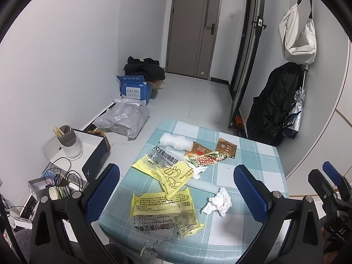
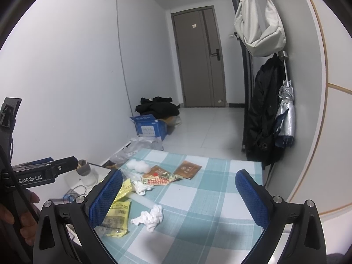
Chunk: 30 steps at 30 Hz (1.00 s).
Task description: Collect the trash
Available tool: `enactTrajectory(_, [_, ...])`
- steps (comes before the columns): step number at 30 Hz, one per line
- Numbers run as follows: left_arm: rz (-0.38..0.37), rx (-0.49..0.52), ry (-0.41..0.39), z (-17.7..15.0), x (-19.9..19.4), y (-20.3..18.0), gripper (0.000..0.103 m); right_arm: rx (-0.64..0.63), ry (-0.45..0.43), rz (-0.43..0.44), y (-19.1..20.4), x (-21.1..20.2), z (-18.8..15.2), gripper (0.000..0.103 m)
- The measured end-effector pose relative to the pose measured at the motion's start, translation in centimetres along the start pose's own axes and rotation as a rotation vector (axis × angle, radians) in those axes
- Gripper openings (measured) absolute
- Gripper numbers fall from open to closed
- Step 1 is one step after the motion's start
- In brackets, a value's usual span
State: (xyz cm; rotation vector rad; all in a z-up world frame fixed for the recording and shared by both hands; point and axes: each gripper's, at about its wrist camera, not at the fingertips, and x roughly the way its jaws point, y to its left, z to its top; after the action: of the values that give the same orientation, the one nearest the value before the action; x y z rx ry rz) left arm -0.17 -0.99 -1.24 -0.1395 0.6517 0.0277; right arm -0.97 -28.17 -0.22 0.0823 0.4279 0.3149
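left hand-held gripper [image 1: 176, 187] was spread wide, empty | right hand-held gripper [image 2: 178, 194] same; nothing grabbed | crumpled tissue [image 2: 149, 217] sat mid-table [image 2: 209, 198]; yellow wrappers [image 1: 165, 193] just left of it

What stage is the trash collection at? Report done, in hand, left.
Done: nothing visibly collected.
In hand: nothing; the left gripper and right gripper are open above the checked teal tablecloth.
Left: crumpled white tissue, yellow plastic bread wrappers, brown sachets, white bubble wrap. No bin is visible.
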Motion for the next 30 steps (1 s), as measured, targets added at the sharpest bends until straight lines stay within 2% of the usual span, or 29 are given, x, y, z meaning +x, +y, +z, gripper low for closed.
enactTrajectory(24, [-0.024, 0.005, 0.039, -0.1, 0.6, -0.2, 0.102, 0.004, 0.013, 0.0, -0.1, 0.3, 0.0, 0.103])
enactTrajectory(30, [-0.082, -0.004, 0.115, -0.5, 2.3, 0.4, 0.102, 0.019, 0.031, 0.004, -0.1, 1.0, 0.0, 0.103])
